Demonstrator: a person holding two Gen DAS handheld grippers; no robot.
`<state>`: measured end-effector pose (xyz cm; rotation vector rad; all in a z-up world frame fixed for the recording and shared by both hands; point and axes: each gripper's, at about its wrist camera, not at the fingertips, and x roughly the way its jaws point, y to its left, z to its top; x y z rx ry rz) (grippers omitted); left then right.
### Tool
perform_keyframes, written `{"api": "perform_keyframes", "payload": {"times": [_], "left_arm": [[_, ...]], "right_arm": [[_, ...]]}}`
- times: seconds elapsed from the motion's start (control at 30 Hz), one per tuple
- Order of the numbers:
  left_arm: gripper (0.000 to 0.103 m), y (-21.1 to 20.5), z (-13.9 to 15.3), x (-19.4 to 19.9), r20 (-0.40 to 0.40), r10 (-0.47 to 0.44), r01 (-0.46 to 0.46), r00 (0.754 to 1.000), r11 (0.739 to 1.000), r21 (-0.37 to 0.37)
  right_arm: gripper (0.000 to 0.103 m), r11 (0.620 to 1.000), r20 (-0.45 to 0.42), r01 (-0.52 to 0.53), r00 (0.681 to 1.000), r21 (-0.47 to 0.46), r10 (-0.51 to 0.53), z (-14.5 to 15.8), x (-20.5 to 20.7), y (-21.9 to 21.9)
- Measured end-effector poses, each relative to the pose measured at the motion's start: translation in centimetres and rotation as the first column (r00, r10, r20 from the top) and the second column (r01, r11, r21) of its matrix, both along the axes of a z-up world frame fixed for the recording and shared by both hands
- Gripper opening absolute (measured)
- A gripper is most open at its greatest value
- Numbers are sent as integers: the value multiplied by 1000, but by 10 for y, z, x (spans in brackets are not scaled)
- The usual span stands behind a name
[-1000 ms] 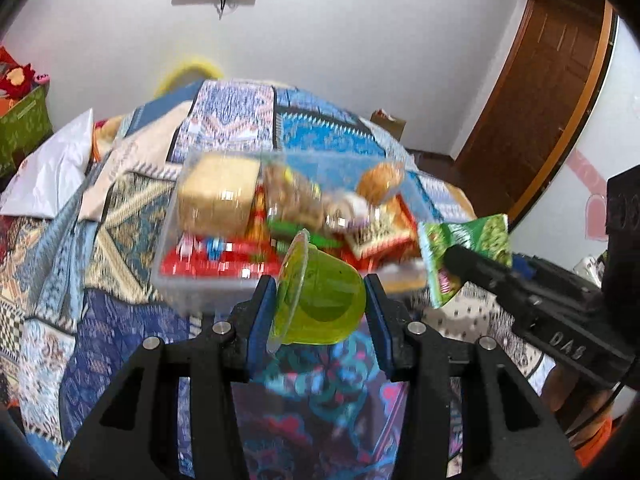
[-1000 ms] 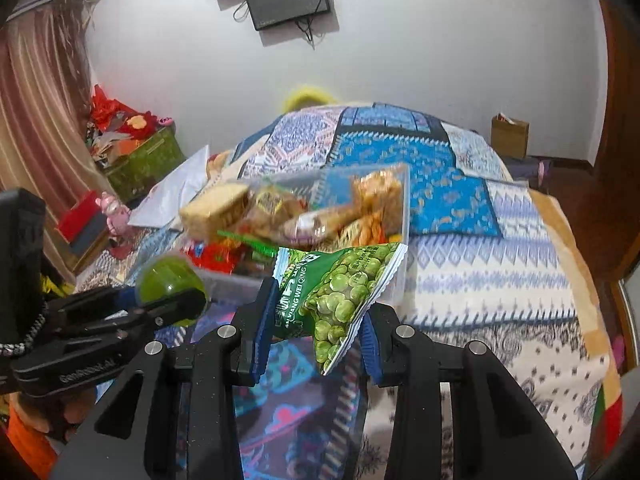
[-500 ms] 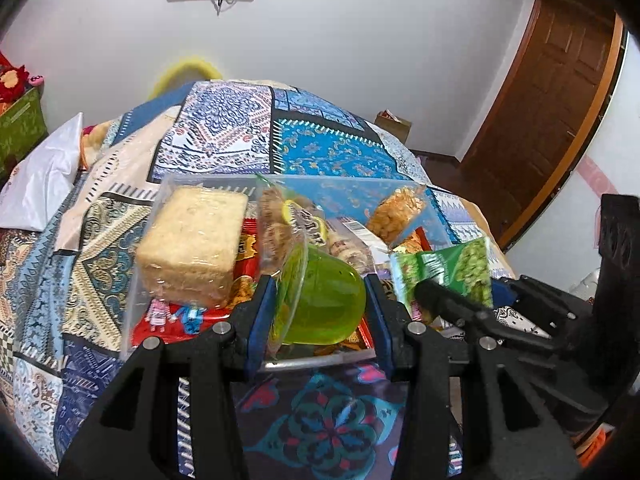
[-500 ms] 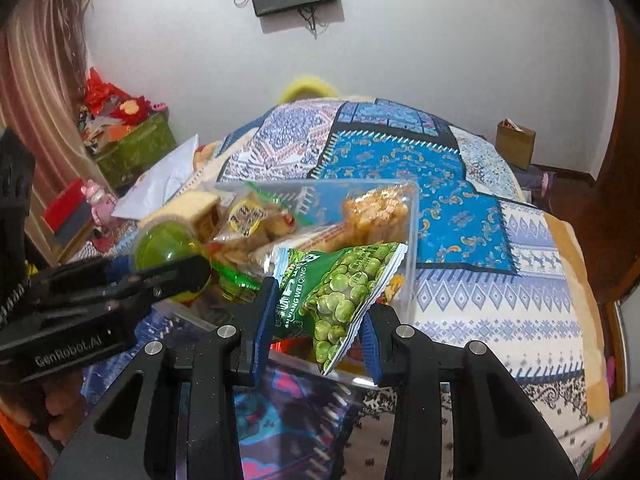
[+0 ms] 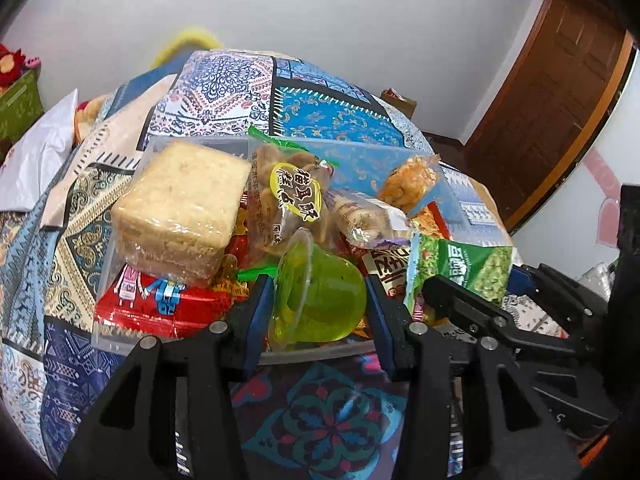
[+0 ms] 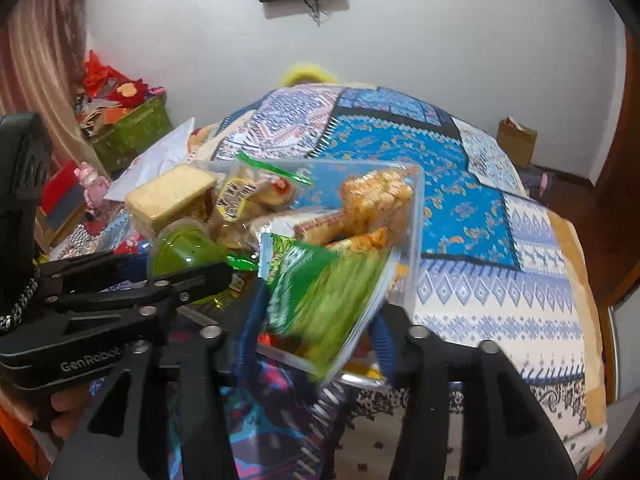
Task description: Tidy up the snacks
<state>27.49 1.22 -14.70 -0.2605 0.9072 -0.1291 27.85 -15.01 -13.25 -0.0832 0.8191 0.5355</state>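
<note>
The left tongs (image 5: 318, 306) pinch a green jelly cup (image 5: 320, 300) lying on its side, rim toward the left, just above the near edge of the clear snack box (image 5: 120, 320) on the bed. The right tongs (image 6: 316, 320) have just been spreading; the green pea packet (image 6: 320, 300), long axis slanting up toward the box, sits blurred and loose between them. Since a second ago both snacks have come from short of the box to over its near rim.
</note>
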Motion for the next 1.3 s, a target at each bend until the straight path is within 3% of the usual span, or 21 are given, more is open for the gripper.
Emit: {"api": "perform_keyframes", "payload": {"times": [0.3,0.5,0.8,0.97,1.1,1.3], "left_arm": [[49,0,40,-26,94,2,-3,996,1000,5],[49,5,84,-61,203,15,-17,979,1000,9],[50,5,161,-136,433,31,-65,901,996,64],[67,4,183,-168,506,29,-81,862,993,81],[87,5,192,-188,544,38,-106,838,990,94],[99,4,195,-203,584,45,-147,810,981,129]], "right_arm": [[57,1000,32,8,999,30,-9,21,-10,-12],[57,996,100,9,995,94,-18,59,-31,-25],[57,980,254,-29,967,199,-23,126,-86,-42],[67,971,326,-58,945,232,-21,149,-116,-46],[76,969,372,-66,928,237,-28,158,-136,-45],[97,969,395,-52,917,243,-50,158,-146,-45]]}}
